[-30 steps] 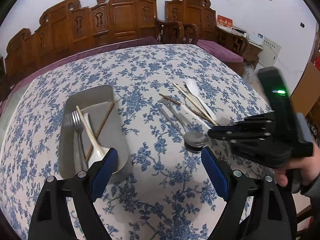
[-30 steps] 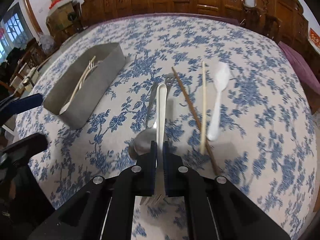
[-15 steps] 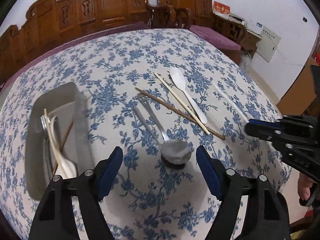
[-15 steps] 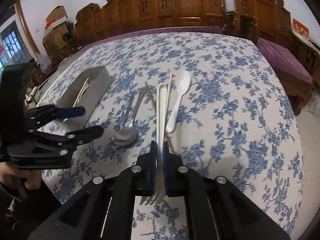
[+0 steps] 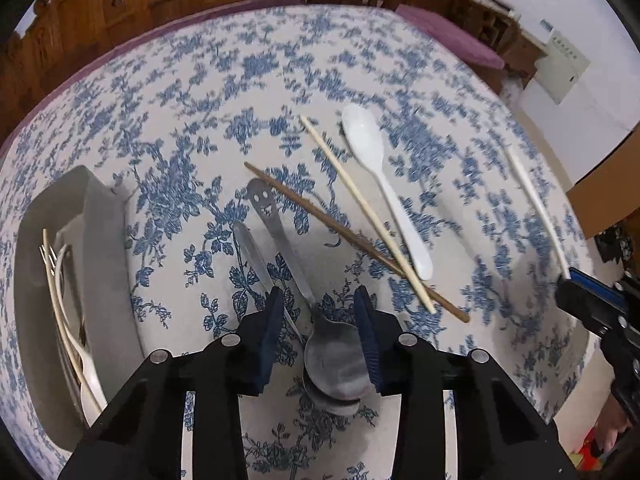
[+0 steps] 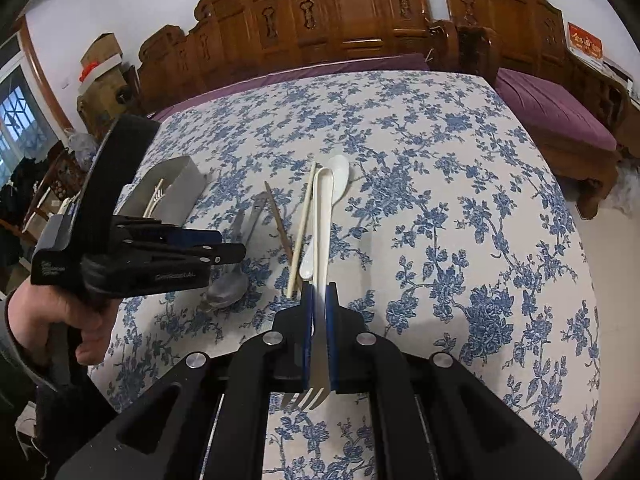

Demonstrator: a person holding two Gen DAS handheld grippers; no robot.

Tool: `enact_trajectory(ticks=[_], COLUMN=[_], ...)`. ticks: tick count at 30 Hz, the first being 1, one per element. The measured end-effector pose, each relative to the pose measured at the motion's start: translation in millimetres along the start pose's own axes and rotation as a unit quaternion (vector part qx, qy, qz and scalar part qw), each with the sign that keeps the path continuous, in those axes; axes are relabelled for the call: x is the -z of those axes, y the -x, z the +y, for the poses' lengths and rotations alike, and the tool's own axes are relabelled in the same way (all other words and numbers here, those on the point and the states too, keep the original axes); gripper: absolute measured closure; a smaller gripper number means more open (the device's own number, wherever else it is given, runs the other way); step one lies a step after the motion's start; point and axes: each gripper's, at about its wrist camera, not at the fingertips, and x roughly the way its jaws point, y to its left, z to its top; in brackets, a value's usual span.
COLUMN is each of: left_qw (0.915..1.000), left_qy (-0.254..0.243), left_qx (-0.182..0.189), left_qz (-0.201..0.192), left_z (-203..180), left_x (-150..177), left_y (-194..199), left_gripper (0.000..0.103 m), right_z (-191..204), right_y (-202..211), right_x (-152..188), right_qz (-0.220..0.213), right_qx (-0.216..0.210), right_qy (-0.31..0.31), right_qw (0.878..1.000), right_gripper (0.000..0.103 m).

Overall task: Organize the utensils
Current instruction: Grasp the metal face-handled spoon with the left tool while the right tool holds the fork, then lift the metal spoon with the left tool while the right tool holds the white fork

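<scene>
Two metal spoons (image 5: 336,364) lie stacked on the blue-flowered cloth, one with a smiley handle (image 5: 262,200). My left gripper (image 5: 318,292) hangs over them with its jaws closing; the spoon neck stands between the blue pads, which are not pressing on it. Side on, it shows as the left gripper (image 6: 236,250) above the spoon bowl (image 6: 228,286). My right gripper (image 6: 319,288) is shut on a white plastic fork (image 6: 322,220), tines toward the camera, held above the table. A white spoon (image 5: 376,168), a pale chopstick (image 5: 360,200) and a dark chopstick (image 5: 344,236) lie beside the metal spoons.
A grey metal tray (image 5: 100,240) at the left holds a fork, chopsticks and a white utensil. The right gripper (image 5: 592,304) with its fork sits at the table's right edge. Carved wooden benches (image 6: 360,20) with a purple cushion (image 6: 552,108) ring the table.
My left gripper swung from over the tray to the metal spoons, dropped lower, and its jaws narrowed around the spoon neck. The right gripper drew back and up with the white fork.
</scene>
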Motion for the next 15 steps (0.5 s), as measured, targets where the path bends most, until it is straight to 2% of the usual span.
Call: enact_trajectory(ticks=[4,6,15], left_qw=[0.9995,0.9992,0.9977], left_qy=[-0.002,-0.008,-0.009], left_qx=[-0.014,-0.027,-0.053], left_qz=[0.028,0.03,0.041], left_z=[0,-2,-8], left_x=[-1,0,-8], left_y=[-17,-20,-24], left_gripper=[0.077,0.085,0.086], right_z=[-7,-10,-8], right_y=[-4,-4,-2], right_x=[1,1,0], right_qz=[0.004,0.003,-0.001], right_qx=[-0.002,-0.003,-0.008], right_qy=[-0.009,-0.013,-0.013], right_qw=[1.0,1.0,1.0], right_gripper=[0.095,0.095,0.095])
